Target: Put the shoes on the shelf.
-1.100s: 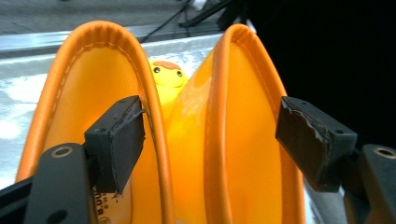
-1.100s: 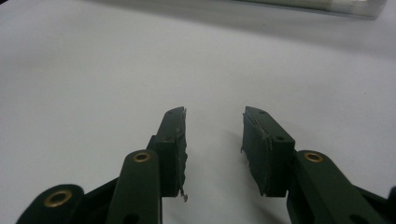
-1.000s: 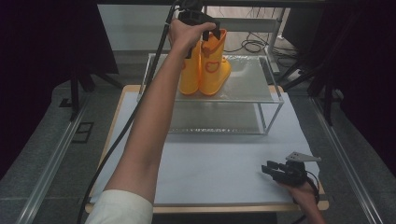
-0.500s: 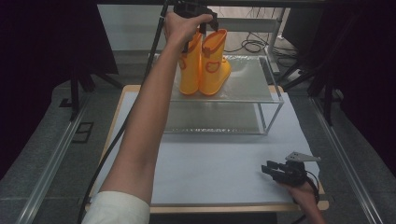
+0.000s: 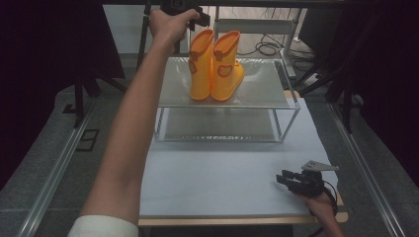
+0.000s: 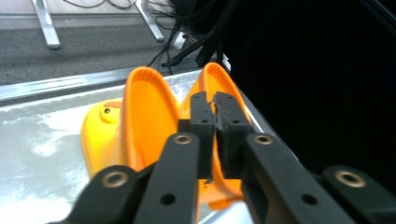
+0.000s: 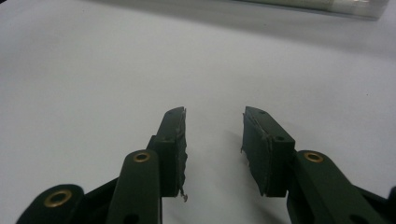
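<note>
White covering (image 5: 222,182) spreads over the table, and behind it a glass shelf (image 5: 257,86) carries a pair of orange rubber boots (image 5: 216,66), upright and side by side. From above, the left gripper (image 5: 190,12) hangs past the boot tops at the end of a long outstretched arm. Its own camera shows the glossy boot shafts just beyond its jaws, which have just closed, pads together with nothing between them. The right gripper (image 7: 214,140) rests near the table's front corner, jaws apart over bare white surface.
</note>
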The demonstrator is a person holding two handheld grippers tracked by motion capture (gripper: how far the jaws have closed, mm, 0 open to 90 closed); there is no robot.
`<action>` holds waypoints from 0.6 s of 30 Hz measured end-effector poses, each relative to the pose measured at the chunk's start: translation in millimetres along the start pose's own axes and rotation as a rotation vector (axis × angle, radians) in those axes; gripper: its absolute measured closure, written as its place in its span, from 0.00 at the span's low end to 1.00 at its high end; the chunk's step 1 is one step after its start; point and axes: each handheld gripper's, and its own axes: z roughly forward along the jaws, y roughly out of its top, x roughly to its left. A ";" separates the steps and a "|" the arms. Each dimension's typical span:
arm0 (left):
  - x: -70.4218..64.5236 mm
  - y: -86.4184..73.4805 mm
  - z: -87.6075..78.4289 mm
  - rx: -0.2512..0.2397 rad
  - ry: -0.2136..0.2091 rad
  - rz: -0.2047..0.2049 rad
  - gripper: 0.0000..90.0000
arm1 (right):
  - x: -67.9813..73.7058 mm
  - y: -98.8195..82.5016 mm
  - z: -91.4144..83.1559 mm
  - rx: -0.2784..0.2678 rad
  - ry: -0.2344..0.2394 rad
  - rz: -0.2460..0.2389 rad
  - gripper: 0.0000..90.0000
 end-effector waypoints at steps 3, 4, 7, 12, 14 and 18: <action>6.7 -8.1 -10.8 -0.027 0.003 -0.001 1.00 | -0.4 0.1 0.3 0.002 0.000 0.001 0.66; 10.5 -11.4 -15.0 -0.036 0.010 0.004 1.00 | -0.3 0.2 0.5 0.003 0.000 0.001 0.66; 22.1 -22.1 -24.7 -0.055 0.011 -0.010 1.00 | -0.1 0.3 0.5 0.004 -0.002 0.000 0.66; 41.3 -42.4 -35.2 -0.061 0.023 -0.007 1.00 | 0.7 0.4 1.5 0.001 -0.002 -0.007 0.66; 47.9 -51.0 -35.5 -0.054 0.034 0.005 1.00 | 1.1 0.7 1.8 0.002 0.000 -0.005 0.66; 62.5 -67.2 -29.5 -0.032 0.035 -0.002 1.00 | 1.3 0.8 1.7 0.003 -0.002 -0.006 0.66</action>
